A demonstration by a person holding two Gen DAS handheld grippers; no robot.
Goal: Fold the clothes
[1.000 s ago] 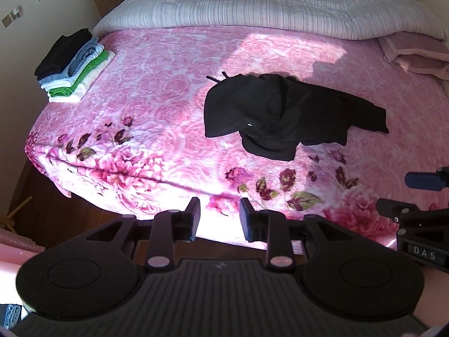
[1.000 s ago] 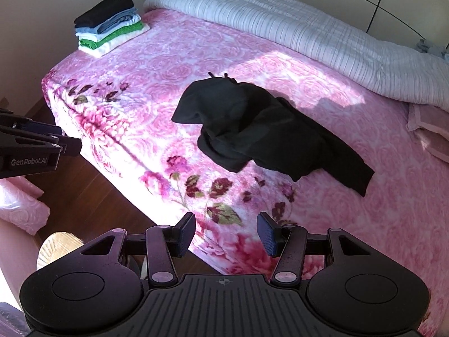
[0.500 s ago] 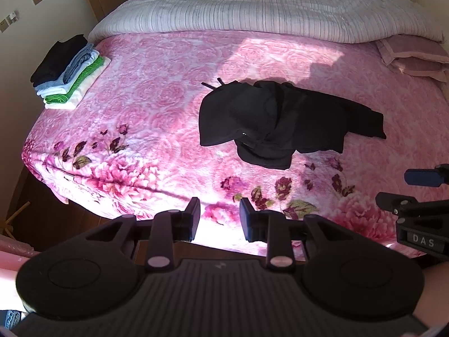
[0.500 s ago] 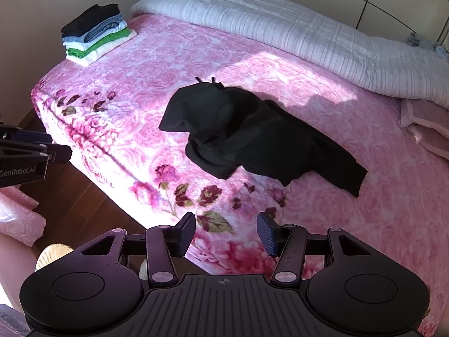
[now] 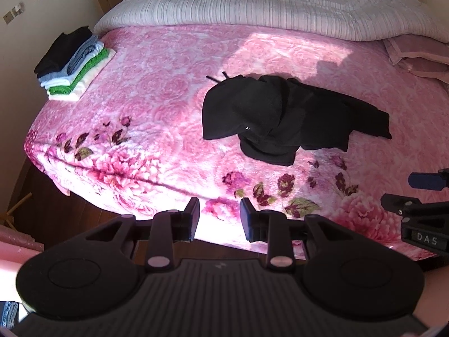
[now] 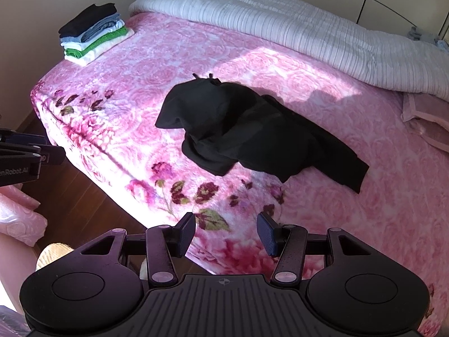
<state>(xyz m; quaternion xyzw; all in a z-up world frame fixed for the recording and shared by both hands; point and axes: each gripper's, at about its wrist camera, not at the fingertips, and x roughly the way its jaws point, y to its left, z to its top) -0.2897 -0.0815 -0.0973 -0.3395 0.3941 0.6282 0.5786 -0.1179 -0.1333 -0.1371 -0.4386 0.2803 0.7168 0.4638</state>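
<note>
One black garment (image 5: 283, 118) lies crumpled in the middle of the pink floral bedspread (image 5: 157, 106), touched by neither tool. Both the left gripper (image 5: 219, 219) and right gripper (image 6: 226, 234) hover spread apart and empty over the near bed edge. Folded clothes (image 6: 94, 33) sit stacked at the far left corner

Black hoodie (image 5: 283, 118) on pink rose-print blanket (image 5: 157, 90); grey-white striped quilt (image 5: 252, 2); folded stack (image 5: 74, 63) black, blue, green, white.
</note>
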